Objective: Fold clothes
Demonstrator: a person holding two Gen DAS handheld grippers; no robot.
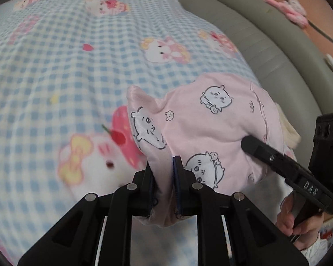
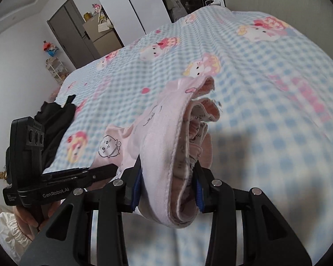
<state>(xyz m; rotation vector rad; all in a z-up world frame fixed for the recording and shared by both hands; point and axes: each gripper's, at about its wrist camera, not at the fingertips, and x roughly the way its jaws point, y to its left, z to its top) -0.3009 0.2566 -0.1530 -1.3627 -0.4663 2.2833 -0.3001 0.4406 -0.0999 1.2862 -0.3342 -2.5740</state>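
The pink garment (image 1: 211, 119) is gripped, bunched in several layers, by both the left hand-held gripper (image 1: 163, 177) and right hand-held gripper (image 2: 168, 177) above the bed (image 1: 66, 66), its folding judged unfinished

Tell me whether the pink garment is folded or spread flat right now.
Folded, not flat: the pink garment is bunched in several layers between the right gripper, while the left gripper pinches another edge.

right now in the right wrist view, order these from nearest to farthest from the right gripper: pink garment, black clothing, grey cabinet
1. pink garment: clamped in the right gripper, straight ahead.
2. black clothing: on the checked blanket, off to the left.
3. grey cabinet: against the far wall, upper left, beyond the bed.
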